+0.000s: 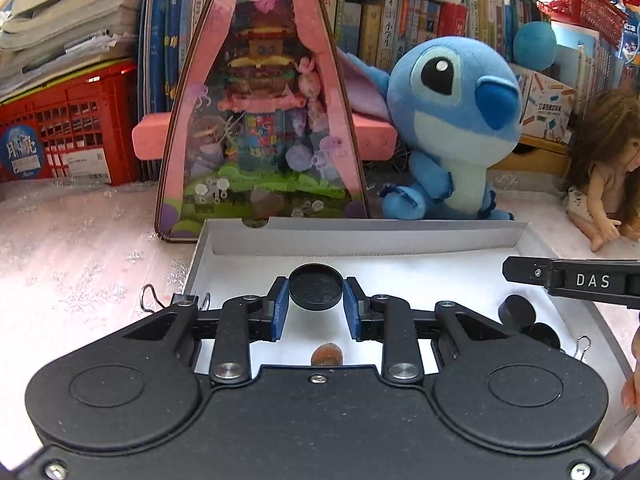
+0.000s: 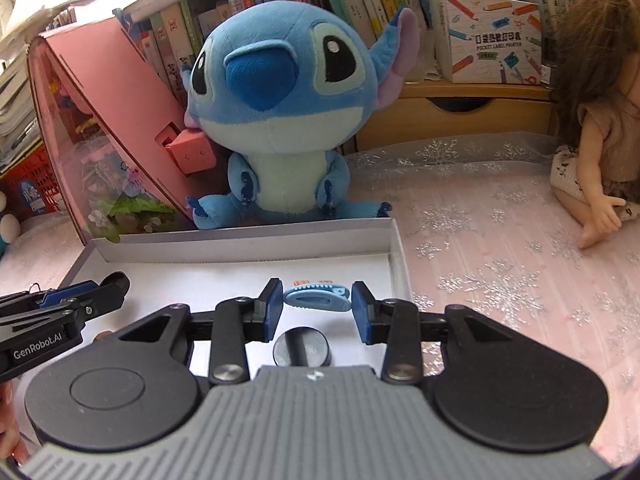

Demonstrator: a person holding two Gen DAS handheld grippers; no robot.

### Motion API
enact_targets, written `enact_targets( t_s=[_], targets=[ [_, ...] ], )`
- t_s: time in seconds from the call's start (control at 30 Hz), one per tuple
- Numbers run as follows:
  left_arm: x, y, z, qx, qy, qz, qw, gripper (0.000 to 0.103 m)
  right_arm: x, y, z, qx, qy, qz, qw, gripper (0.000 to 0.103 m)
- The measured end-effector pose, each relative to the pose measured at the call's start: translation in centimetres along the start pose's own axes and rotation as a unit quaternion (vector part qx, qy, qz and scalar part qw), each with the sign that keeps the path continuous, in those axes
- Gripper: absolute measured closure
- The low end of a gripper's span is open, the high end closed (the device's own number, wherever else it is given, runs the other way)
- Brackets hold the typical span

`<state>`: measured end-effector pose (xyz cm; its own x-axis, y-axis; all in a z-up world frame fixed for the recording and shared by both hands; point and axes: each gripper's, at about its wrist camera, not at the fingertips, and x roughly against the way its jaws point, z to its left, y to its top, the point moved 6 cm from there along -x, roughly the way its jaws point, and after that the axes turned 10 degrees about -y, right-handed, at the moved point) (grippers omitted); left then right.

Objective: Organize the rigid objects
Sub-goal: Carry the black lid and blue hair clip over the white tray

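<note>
A shallow white box (image 1: 360, 236) lies on the table in front of me. My left gripper (image 1: 316, 300) is shut on a round black cap (image 1: 316, 287) and holds it over the box floor. Two more black caps (image 1: 517, 310) and a small brown piece (image 1: 327, 355) lie in the box. In the right wrist view my right gripper (image 2: 317, 304) is shut on a light blue hair clip (image 2: 316, 297) over the same box (image 2: 248, 240). A black cap (image 2: 302, 347) lies on the box floor under it. The left gripper shows at the left edge (image 2: 102, 286).
A blue plush toy (image 1: 452, 120) and a pink triangular toy case (image 1: 262, 112) stand right behind the box. A doll (image 2: 592, 128) sits on the right. Binder clips (image 1: 150, 296) lie beside the box. Books and red crates (image 1: 68, 128) fill the back.
</note>
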<state>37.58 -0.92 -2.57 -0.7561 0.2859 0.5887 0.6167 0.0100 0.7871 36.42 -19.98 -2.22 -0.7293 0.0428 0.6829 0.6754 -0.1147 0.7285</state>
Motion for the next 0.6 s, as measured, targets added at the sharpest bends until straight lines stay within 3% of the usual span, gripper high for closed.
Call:
enact_targets(
  t_s=[0.27,0.6],
  targets=[
    [-0.8,-0.6,0.1,-0.007,0.007,0.016,0.9998,0.076,-0.6,-0.8,1.3,0.042,-0.016,-0.011,0.999,0.06],
    [-1.2,-0.9,0.0,-0.009,0.014,0.027,0.9995,0.076,-0.7,-1.2,1.1,0.041,-0.02,-0.007,0.999,0.06]
  ],
)
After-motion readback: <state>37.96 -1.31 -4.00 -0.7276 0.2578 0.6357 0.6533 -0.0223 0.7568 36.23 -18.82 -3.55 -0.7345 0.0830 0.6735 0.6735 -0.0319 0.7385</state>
